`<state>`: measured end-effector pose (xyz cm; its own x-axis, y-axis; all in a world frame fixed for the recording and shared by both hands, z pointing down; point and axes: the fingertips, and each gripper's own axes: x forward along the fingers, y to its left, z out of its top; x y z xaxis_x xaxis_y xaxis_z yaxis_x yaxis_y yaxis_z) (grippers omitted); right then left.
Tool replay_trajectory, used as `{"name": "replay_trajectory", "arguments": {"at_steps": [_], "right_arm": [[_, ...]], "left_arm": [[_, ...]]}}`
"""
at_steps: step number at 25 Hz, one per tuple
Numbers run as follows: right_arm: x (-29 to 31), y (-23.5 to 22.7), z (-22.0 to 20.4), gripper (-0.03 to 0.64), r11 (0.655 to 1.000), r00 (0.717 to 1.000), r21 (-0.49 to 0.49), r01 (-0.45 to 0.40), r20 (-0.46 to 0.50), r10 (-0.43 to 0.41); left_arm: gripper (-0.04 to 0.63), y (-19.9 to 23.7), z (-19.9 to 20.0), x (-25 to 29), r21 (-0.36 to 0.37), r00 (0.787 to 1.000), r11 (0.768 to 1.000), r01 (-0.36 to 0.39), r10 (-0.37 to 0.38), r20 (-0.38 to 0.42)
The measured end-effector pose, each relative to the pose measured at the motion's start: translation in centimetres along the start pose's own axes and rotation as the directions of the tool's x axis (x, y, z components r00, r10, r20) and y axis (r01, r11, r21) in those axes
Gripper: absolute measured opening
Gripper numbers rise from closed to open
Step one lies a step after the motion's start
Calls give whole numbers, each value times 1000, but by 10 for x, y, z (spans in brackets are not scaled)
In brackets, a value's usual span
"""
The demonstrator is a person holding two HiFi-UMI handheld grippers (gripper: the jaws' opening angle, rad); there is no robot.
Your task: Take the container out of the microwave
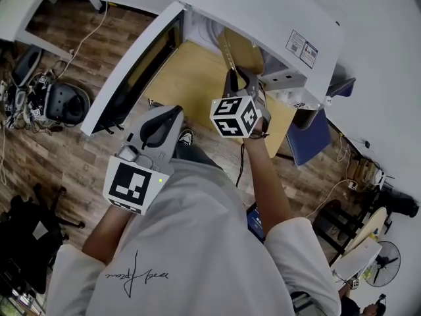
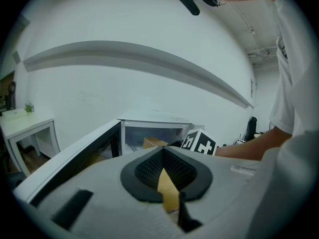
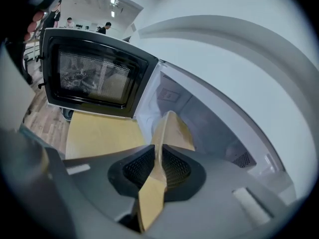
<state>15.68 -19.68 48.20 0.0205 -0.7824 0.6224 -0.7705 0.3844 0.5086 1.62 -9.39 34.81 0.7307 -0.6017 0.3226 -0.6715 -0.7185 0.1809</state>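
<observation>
A white microwave [image 1: 263,12] stands on a yellow wooden table [image 1: 191,78], its black-windowed door [image 1: 131,71] swung wide to the left. A tan paper container [image 1: 240,51] sits at the mouth of the cavity. My right gripper [image 1: 235,78] is shut on its rim. In the right gripper view the container's wall [image 3: 174,128] runs edge-on between the pads, where the right gripper [image 3: 158,153] pinches it. My left gripper [image 1: 175,112] hovers near the door's lower edge, shut and holding nothing. The left gripper [image 2: 163,156] faces the open microwave [image 2: 149,133].
A blue chair [image 1: 309,137] stands right of the table. Cables and dark gear [image 1: 62,104] lie on the wood floor at the left. A fan [image 1: 385,262] is at the lower right. A white desk [image 2: 25,128] stands by the far wall.
</observation>
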Motion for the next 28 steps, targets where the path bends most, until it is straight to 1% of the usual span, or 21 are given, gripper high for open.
{"name": "replay_trajectory", "arguments": {"at_steps": [8,15,19,24,28], "right_arm": [[-14,0,-7,60,991,998,114,-65,21,63],[-30,-3,-14,60,984,997,162,-76,31,72],[-38,2,-18,60,979,995,179,-96,41,90],[-51,7,-23,60,970,993,214,-117,55,108],[-59,8,-24,60,956,991,262,-131,74,116]], "left_arm": [[-6,-3,-2,1,10,1000,1000,-2,2,-3],[-6,-13,-1,2,11,1000,1000,7,-7,-1],[-6,-19,-4,5,26,1000,1000,15,-15,-15],[-6,-27,-9,6,16,999,999,28,-28,-26],[-6,-30,-11,7,17,999,999,29,-29,-29]]}}
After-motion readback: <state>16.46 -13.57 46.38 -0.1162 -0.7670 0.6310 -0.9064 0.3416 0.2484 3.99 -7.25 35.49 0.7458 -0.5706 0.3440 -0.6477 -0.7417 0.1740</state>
